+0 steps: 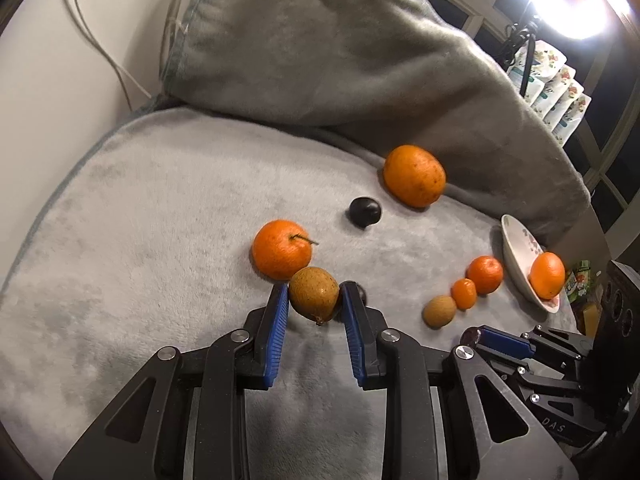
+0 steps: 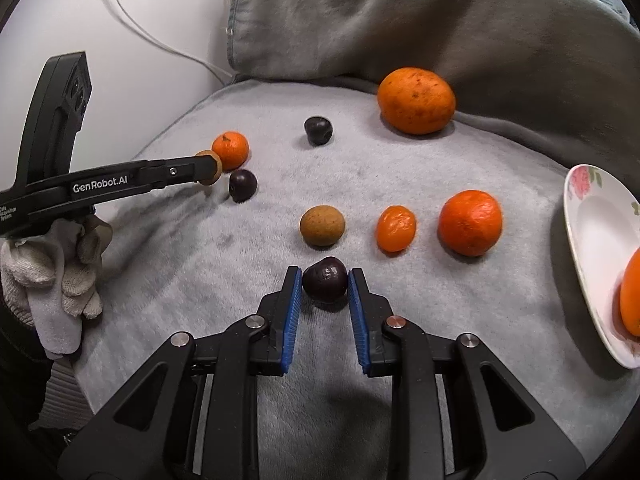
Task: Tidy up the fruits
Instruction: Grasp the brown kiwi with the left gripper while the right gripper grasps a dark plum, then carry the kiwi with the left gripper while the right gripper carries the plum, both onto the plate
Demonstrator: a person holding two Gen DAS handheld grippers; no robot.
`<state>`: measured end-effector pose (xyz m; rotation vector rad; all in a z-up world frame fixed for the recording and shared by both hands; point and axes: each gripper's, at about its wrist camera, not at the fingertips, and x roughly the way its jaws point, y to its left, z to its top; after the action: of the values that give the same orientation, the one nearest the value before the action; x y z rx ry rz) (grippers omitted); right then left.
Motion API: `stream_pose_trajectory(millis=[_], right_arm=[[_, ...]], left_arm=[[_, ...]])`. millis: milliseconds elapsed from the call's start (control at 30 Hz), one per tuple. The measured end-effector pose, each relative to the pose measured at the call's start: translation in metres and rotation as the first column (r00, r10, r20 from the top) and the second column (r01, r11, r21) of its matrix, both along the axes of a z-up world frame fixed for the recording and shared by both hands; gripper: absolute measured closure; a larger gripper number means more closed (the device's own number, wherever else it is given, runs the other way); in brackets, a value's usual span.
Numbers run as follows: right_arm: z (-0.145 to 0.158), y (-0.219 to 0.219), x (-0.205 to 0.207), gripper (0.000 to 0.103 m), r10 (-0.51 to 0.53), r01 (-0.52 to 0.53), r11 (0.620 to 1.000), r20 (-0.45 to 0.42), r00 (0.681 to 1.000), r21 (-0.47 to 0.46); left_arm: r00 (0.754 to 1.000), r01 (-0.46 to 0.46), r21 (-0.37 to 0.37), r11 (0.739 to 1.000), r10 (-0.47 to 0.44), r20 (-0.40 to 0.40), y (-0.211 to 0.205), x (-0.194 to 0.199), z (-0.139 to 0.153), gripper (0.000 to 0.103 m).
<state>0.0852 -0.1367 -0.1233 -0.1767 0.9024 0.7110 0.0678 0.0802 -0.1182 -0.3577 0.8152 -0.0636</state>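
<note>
Two fruits sit gripped, one in each tool. The brown longan (image 1: 314, 295) lies between the blue pads of the left tool (image 1: 314, 300), which is narrowed onto it with both pads pressing its sides; it rests low over the grey blanket (image 1: 160, 208). Touching it at 11 o'clock is a stemmed mandarin (image 1: 281, 254), and a dark plum (image 1: 360, 292) peeks out just behind the right-hand pad.

The right tool (image 2: 325, 282) is likewise closed narrow on a dark purple plum (image 2: 325, 283), pads against its flanks, the fruit on the blanket. At 12 o'clock from that plum, near it, lies a second longan (image 2: 322, 225); at 1 o'clock a small kumquat-like orange (image 2: 395, 227), and further toward 2 o'clock a mandarin (image 2: 470, 222). These three form a row.

Well beyond, at 12 o'clock, sits another plum (image 2: 318, 130), and at 1 o'clock the large orange (image 2: 416, 100) against the folded blanket edge. At 3 o'clock a tilted floral plate (image 2: 592, 248) holds an orange fruit (image 2: 632, 300). In the right wrist view, a gloved hand (image 2: 60, 264) at 9 o'clock carries the left tool.
</note>
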Motion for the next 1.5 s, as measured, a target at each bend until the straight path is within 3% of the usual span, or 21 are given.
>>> stream_pose_trajectory(millis=[367, 833, 1500], right_arm=[[0.032, -0.047, -0.014, 0.078, -0.102, 0.098, 0.994, 0.087, 0.991, 0.053], [0.069, -0.135, -0.026, 0.078, -0.319, 0.302, 0.946, 0.184, 0.930, 0.116], [0.055, -0.162, -0.009, 0.078, -0.382, 0.364, 0.922, 0.161, 0.910, 0.131]], left_arm=[[0.994, 0.073, -0.003, 0.997, -0.072, 0.078, -0.032, -0.001, 0.033, 0.077], [0.964, 0.232, -0.017, 0.972, -0.228, 0.136, -0.109, 0.030, 0.058, 0.077], [0.909, 0.397, 0.010, 0.918, -0.395, 0.136, -0.206, 0.083, 0.062, 0.077]])
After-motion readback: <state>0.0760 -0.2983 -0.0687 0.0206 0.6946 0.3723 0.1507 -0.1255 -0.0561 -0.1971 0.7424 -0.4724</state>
